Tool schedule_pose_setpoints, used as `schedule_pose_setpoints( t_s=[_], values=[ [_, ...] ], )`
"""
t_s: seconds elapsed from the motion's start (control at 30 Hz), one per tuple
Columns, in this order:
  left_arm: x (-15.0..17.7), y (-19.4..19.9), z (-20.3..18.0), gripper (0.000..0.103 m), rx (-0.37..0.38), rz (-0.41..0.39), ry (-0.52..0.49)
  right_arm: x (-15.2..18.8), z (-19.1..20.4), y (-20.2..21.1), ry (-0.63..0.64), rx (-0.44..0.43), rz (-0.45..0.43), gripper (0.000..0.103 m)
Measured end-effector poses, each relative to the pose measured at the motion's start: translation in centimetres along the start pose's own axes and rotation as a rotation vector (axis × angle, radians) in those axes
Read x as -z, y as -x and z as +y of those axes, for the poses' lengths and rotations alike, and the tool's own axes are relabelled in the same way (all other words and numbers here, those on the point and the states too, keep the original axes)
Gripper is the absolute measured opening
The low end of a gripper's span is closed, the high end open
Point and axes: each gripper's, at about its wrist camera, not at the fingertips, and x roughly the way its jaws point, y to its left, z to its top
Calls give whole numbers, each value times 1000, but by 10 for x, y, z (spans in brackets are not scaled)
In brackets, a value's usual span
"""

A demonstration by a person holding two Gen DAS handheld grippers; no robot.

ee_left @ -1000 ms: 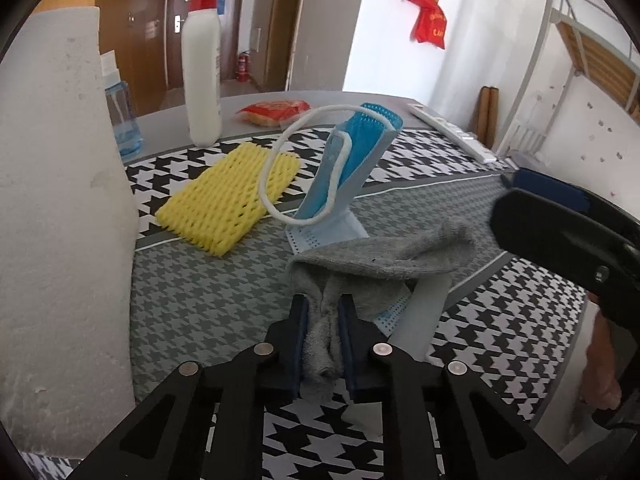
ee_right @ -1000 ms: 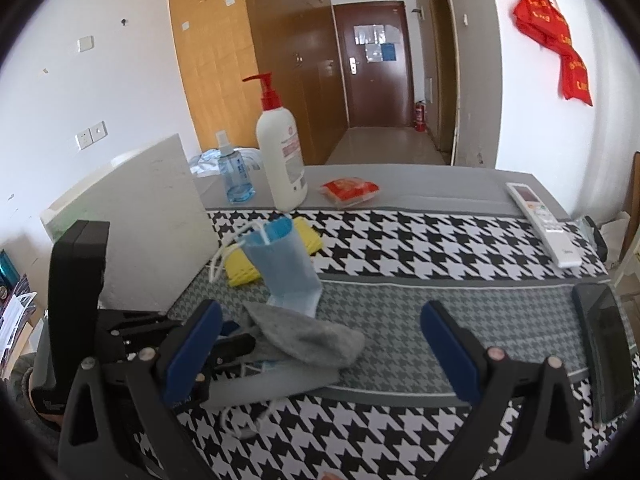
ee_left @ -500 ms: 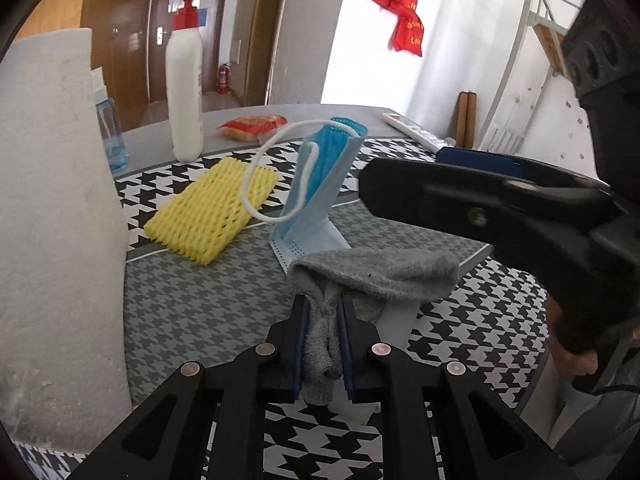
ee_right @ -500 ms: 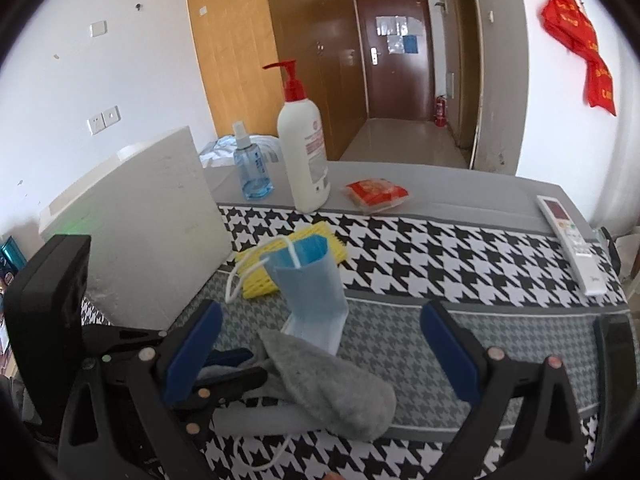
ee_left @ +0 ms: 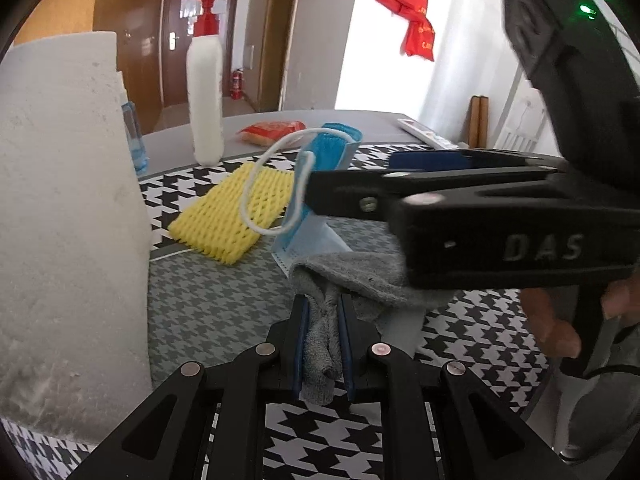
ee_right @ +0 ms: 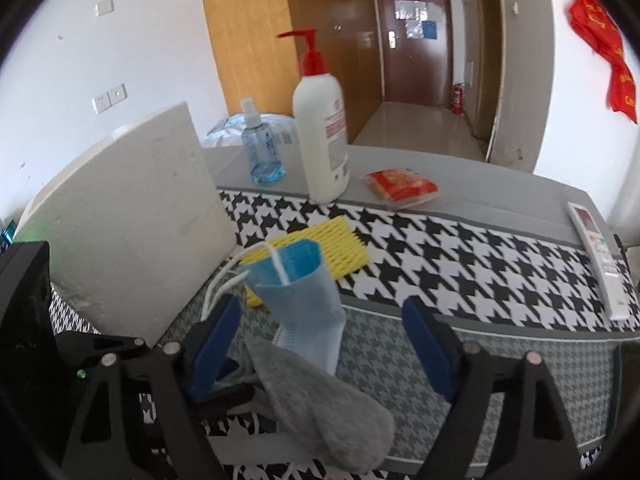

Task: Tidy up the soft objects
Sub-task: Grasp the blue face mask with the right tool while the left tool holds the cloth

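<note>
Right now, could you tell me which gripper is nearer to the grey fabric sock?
Left. The left gripper is clamped on the grey fabric sock; the right gripper, just narrowing, straddles it without touching.

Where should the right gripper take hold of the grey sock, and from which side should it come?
Best at the free rounded end of the grey sock, from above. The left gripper already pinches the other end, and this end lies flat between the right gripper fingers, which have just been closing without touching it.
</note>
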Motion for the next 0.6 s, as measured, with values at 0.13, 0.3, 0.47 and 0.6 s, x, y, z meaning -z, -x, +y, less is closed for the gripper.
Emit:
schedule_pose_setpoints(
  t_s=[0.13, 0.3, 0.47, 0.6],
  values=[
    [0, -1, 1, 16, 4, 1, 3, -2, 5, -4, 10, -19, 4, 86],
    [0, 2, 1, 16, 10, -4, 11, -7, 7, -11, 18, -30, 8, 74],
    [2, 4, 0, 16, 11, -6, 9, -6, 4, -23, 0, -48, 63, 51],
    [3, 5, -1, 16, 11, -6, 9, -5, 6, -23, 6, -43, 59, 36]
  ],
)
